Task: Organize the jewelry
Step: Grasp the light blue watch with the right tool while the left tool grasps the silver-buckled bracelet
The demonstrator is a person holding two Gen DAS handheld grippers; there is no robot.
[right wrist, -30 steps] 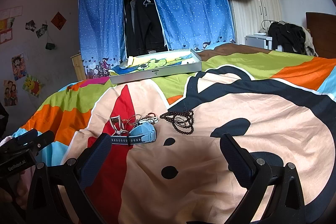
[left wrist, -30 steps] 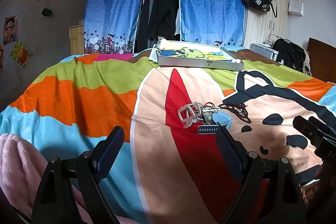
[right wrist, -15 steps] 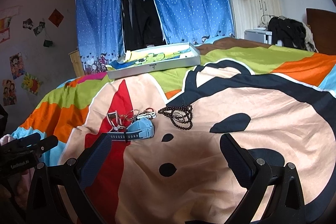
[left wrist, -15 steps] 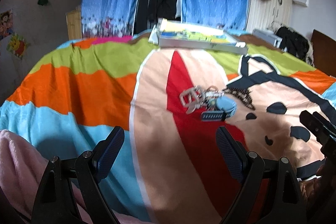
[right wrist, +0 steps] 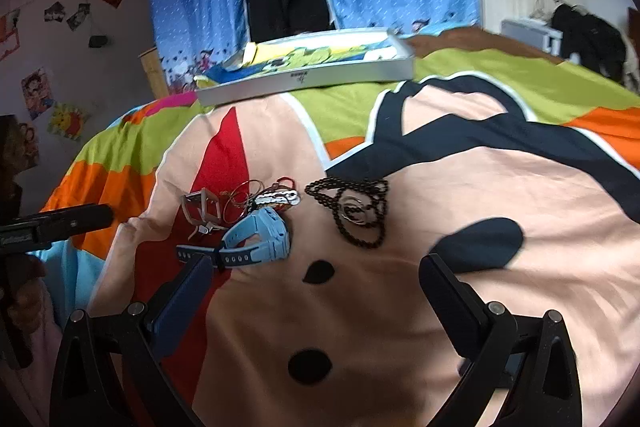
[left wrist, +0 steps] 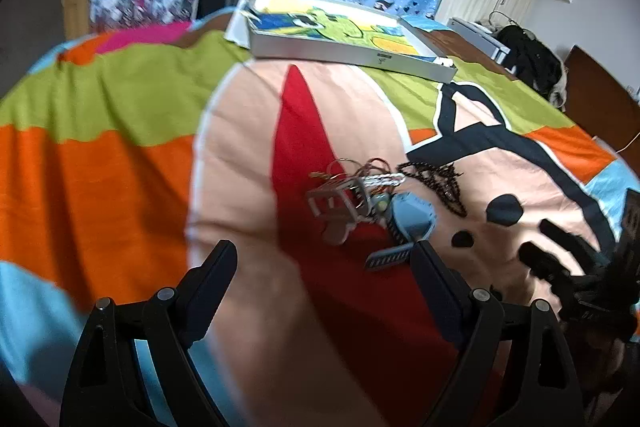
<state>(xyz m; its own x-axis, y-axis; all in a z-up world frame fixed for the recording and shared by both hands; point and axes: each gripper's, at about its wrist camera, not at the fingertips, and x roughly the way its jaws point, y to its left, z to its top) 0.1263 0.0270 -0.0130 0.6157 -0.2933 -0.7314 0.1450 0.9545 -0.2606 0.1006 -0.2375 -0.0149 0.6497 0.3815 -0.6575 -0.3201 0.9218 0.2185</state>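
A small heap of jewelry lies near the middle of the bed (right wrist: 460,187), on a bright cartoon-print cover. In the right wrist view the pieces read clearly: a light blue watch (right wrist: 260,239) with a dark strap lies nearest the camera, a pale grey watch (right wrist: 202,209) lies just beside it toward the bed's left edge, thin bangles (right wrist: 240,199) and a silvery bracelet (right wrist: 278,197) lie tangled just behind the two, and a dark bead necklace (right wrist: 354,211) is coiled slightly apart on the right of the heap. The left wrist view, blurred, shows the same group: the grey watch (left wrist: 338,205), the blue watch (left wrist: 412,215) touching it, and the beads (left wrist: 440,183) beyond.

At the far edge of the bed rests a shallow white box (right wrist: 316,77), open on top, with a green and yellow picture inside; it also shows in the left view (left wrist: 344,51).

The left tool (left wrist: 324,267) is spread wide with nothing between its fingers, hanging over the cover short of the heap, its right finger close to the blue watch's strap. The right tool (right wrist: 316,279) is likewise wide open and empty, hovering just on the near side of the jewelry, its left finger overlapping the strap end in the picture; whether it touches cannot be told.
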